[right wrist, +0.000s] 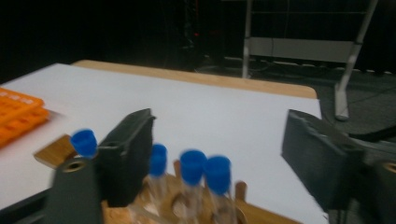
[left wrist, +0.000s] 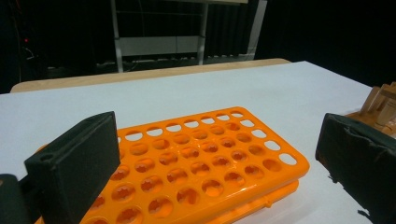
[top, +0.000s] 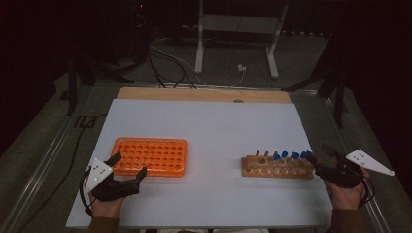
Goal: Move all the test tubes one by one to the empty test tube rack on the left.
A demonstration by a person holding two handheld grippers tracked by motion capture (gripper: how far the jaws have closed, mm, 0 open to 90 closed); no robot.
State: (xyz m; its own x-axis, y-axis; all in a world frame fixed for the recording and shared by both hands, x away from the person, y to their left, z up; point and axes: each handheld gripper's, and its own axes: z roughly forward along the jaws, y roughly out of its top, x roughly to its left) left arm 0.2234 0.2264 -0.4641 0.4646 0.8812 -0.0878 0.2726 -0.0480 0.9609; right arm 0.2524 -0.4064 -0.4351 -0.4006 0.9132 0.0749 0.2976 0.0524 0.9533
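Right claw [right wrist: 219, 154] half-wide around the blue-capped tubes [right wrist: 204, 171] in the wooden rack [top: 277, 167], no pad contact; left claw [left wrist: 210, 158] wide, orange rack [left wrist: 201, 158] just ahead.

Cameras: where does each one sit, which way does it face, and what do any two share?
High view: above the person's side, looking forward and down on the table; both forearms, left gripper, right gripper.
Left gripper view: rides the left gripper, looks across the orange rack; own black jaws wide apart.
Right gripper view: rides the right gripper, faces the blue-capped tubes in the wooden rack.
Shared: all three show the orange rack.
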